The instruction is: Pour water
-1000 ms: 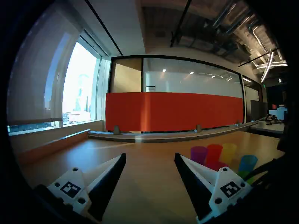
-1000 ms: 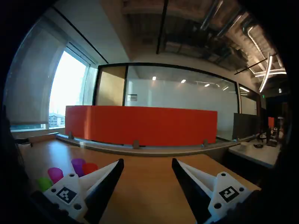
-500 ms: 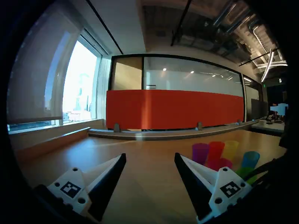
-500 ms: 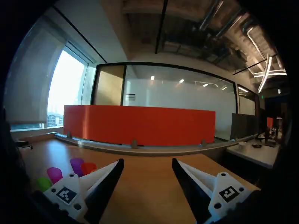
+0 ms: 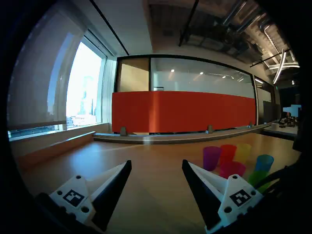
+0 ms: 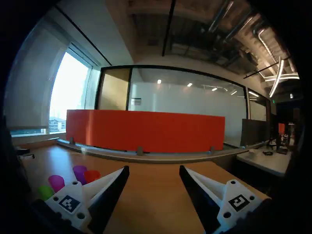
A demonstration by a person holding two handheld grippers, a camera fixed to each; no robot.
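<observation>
Both views low, facing partition (shared cups)

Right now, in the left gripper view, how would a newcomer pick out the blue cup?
Find the long orange partition across the back of the wooden table; coloured cups stand before its right end. The blue cup is farthest right in the group, right of the yellow cup and behind the green cup, and is the only blue one.

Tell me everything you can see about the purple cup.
The purple cup looks like see-through plastic, wider at its open rim than at its base. It stands upright on the wooden desk, at the left end of a cluster of coloured cups, beside the red cup. Whether they touch, or anything is inside, I cannot tell.
</observation>
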